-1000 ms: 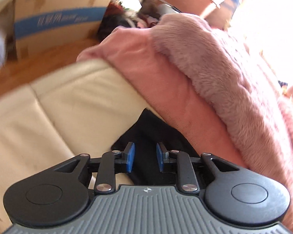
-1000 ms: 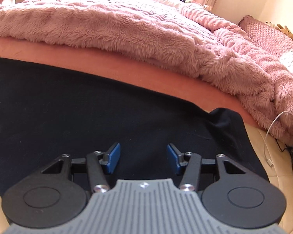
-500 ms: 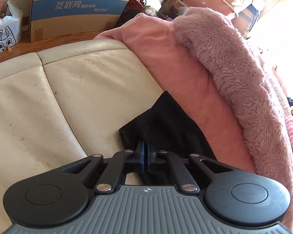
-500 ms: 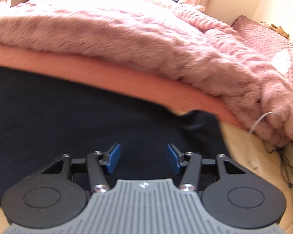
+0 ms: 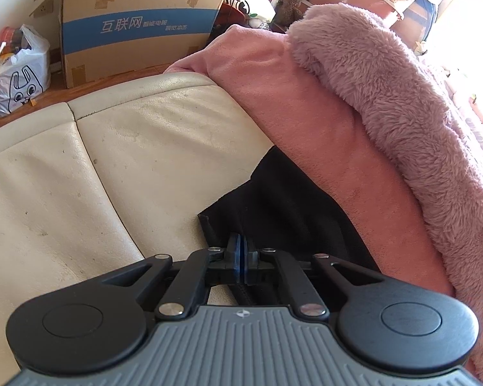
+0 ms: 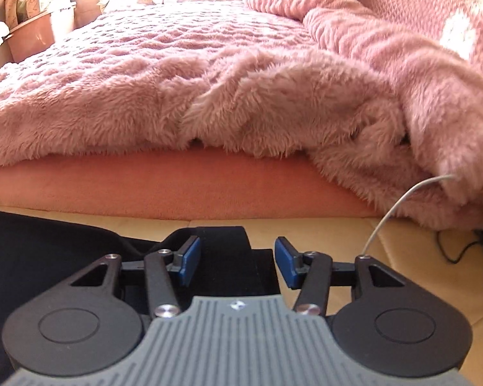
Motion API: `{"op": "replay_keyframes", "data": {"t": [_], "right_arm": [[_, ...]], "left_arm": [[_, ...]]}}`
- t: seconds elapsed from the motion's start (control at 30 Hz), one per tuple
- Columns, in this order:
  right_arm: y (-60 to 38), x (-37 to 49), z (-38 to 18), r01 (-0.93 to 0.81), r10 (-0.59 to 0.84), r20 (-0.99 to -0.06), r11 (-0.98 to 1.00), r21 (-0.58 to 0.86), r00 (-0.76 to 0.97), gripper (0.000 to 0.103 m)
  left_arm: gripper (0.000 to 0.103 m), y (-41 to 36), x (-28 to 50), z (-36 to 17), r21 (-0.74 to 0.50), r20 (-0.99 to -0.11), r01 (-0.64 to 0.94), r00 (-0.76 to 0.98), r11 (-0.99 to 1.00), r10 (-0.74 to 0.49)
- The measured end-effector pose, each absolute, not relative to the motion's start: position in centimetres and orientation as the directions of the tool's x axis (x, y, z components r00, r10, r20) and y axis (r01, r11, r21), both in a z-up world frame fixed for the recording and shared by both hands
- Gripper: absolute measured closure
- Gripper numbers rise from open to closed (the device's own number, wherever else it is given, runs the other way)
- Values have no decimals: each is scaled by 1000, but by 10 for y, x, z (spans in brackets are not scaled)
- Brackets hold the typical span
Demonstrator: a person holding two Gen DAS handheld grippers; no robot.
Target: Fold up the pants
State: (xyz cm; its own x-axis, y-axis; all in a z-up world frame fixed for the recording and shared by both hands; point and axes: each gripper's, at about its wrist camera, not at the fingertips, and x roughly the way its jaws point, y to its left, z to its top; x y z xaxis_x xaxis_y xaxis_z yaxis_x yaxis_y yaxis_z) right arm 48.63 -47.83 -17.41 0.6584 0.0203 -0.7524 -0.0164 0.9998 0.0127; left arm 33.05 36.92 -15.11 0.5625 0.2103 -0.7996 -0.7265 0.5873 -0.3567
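Wide bed across the right wrist view, heaped with a fluffy pink blanket [image 6: 241,96] over a smooth pink sheet [image 6: 177,186]. Below its edge, a cream leather cushion [image 5: 128,160], worn and speckled. On that cushion, tucked against the sheet, the black pants [image 5: 289,206], spread flat between the two views. Behind, on the floor, a cardboard box [image 5: 138,25] and a white plastic bag [image 5: 16,74] (clutter only, well apart from the work). A thin white cable [image 6: 402,199] trailing out from under the blanket near the right side.

Left gripper [image 5: 241,251]: apart a second ago above the near corner of the fabric, now pressed together on that edge, black cloth pinched between the blue pads. Firm hold on one end, by the look of it.

Right gripper [image 6: 238,260]: carried sideways along the garment from mid-cloth to its far end, jaws half apart and narrowing slightly, pads straddling a black corner without pressing it yet.

Likely meaning: one end secured, other about to be clamped, then lift and fold. Cable close enough to snag.
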Motion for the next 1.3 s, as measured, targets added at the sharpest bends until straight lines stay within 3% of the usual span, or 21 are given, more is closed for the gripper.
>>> {"op": "replay_keyframes", "data": {"t": [0.13, 0.27, 0.33, 0.37, 0.47, 0.8, 1.07, 1.3], "right_arm": [[-475, 485, -196, 28, 26, -734, 998, 62, 679, 58], [-453, 474, -209, 89, -69, -670, 996, -5, 739, 54], [-443, 470, -211, 100, -107, -646, 994, -48, 756, 61], [-437, 468, -210, 92, -114, -637, 994, -67, 762, 71], [-426, 463, -206, 82, -150, -607, 987, -138, 780, 76], [-439, 437, -173, 72, -108, -536, 994, -87, 837, 85], [-447, 433, -158, 89, -149, -564, 987, -132, 812, 95], [-448, 465, -187, 137, -220, -632, 974, -178, 743, 95]], "left_arm": [[97, 366, 331, -150, -326, -804, -735, 546, 595, 234], [97, 362, 332, -150, -304, -803, -748, 534, 590, 264], [97, 359, 334, -150, -284, -805, -757, 522, 588, 283], [97, 357, 335, -149, -272, -806, -760, 515, 590, 292], [97, 355, 338, -147, -254, -811, -766, 501, 591, 301], [97, 357, 332, -149, -277, -804, -760, 518, 587, 292], [103, 350, 331, -145, -255, -788, -752, 526, 608, 321], [103, 348, 330, -146, -263, -782, -742, 538, 617, 314]]}}
